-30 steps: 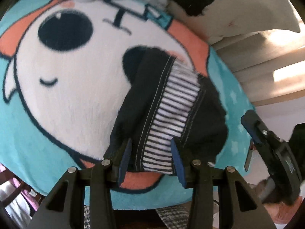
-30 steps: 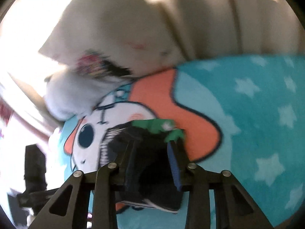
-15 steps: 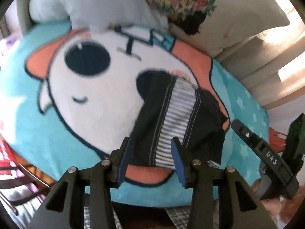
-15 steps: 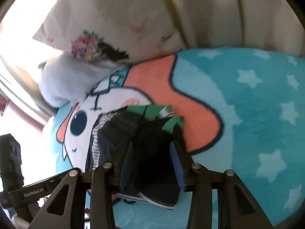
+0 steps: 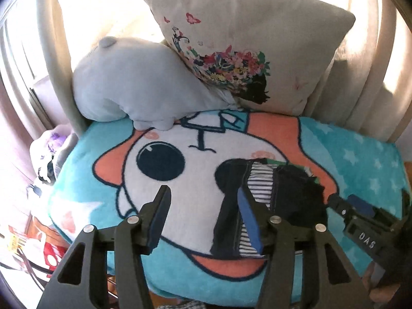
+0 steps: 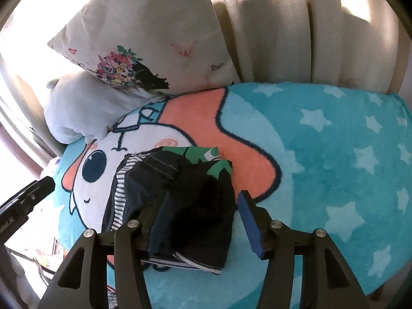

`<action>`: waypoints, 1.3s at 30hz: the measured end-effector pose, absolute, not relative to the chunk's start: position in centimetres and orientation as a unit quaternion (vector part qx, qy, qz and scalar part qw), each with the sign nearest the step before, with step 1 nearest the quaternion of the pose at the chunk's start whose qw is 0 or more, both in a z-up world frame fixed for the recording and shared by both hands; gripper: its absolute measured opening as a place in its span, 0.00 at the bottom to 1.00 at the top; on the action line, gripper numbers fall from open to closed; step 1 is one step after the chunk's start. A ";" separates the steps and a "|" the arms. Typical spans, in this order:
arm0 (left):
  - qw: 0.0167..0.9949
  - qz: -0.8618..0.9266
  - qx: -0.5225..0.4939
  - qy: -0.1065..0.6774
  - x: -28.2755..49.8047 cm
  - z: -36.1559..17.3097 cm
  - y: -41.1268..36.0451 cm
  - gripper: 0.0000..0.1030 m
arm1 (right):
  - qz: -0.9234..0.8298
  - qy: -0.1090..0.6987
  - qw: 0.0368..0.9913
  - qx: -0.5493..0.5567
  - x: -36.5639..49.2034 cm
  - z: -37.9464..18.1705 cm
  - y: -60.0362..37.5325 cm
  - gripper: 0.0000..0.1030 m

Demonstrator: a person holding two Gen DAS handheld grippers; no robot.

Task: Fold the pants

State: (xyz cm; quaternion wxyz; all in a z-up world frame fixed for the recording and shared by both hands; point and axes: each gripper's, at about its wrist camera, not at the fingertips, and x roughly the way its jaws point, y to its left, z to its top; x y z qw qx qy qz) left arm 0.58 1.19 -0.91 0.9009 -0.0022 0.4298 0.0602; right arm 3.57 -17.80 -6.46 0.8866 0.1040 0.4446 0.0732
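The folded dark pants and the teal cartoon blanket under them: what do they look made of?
Folded dark pants: likely soft woven cotton, matte, with pale topstitching and a black-and-white striped lining showing at the edge; the fibre cannot be confirmed. Teal cartoon blanket: plush fleece by its look, with a fuzzy, short pile visible across the star print.

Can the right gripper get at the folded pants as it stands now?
Probably yes: the right gripper is open, right over the folded pants on the blanket, with nothing between.
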 end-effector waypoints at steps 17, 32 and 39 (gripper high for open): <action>0.877 0.068 -0.004 0.476 0.2 -3.5 1.0 0.52 | 0.082 0.483 0.868 0.082 3.7 -8.2 -16.9 0.61; 0.861 0.071 -0.077 0.497 1.4 -4.5 2.9 0.52 | 0.052 0.493 0.859 0.129 4.5 -9.4 -21.8 0.63; 0.848 0.076 -0.127 0.509 2.2 -5.6 4.6 0.52 | 0.083 0.493 0.845 0.190 4.0 -9.8 -24.2 0.68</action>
